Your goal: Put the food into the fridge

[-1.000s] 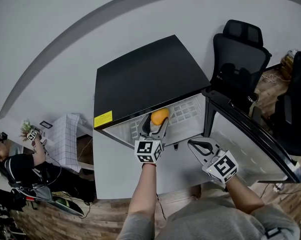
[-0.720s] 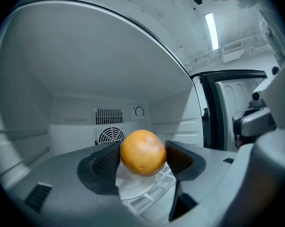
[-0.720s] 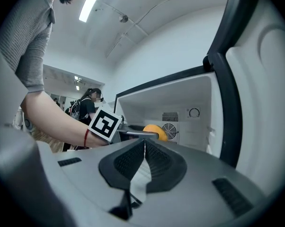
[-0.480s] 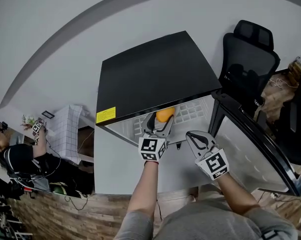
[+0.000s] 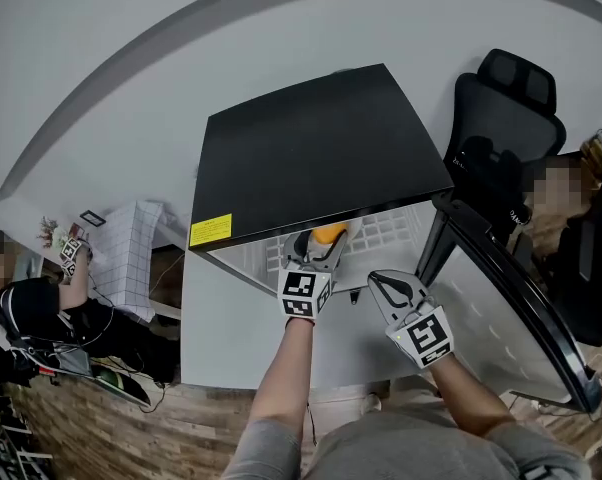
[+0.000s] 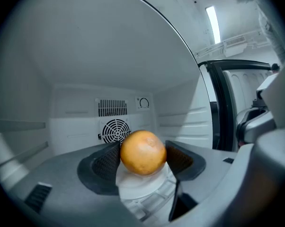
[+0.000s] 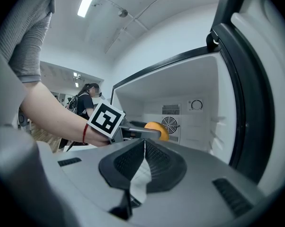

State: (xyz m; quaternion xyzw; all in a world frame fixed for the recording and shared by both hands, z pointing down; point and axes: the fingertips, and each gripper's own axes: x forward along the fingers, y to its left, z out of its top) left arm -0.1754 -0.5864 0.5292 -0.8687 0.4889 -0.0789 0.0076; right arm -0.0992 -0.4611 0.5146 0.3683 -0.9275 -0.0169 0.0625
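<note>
Orange (image 6: 143,152) sits pinched between the jaws of the left gripper (image 5: 318,251), held inside the open fridge (image 5: 311,158) in front of the round fan grille (image 6: 115,130) on its back wall. The right gripper (image 7: 144,145), jaws pressed together on nothing, hovers just outside, near the open door (image 5: 511,308). An office chair (image 5: 506,118) stands beyond the door.

grey wall (image 5: 131,48) | wood floor (image 5: 171,423) | black office chair (image 5: 501,128) | ceiling striplight (image 6: 212,22)
</note>
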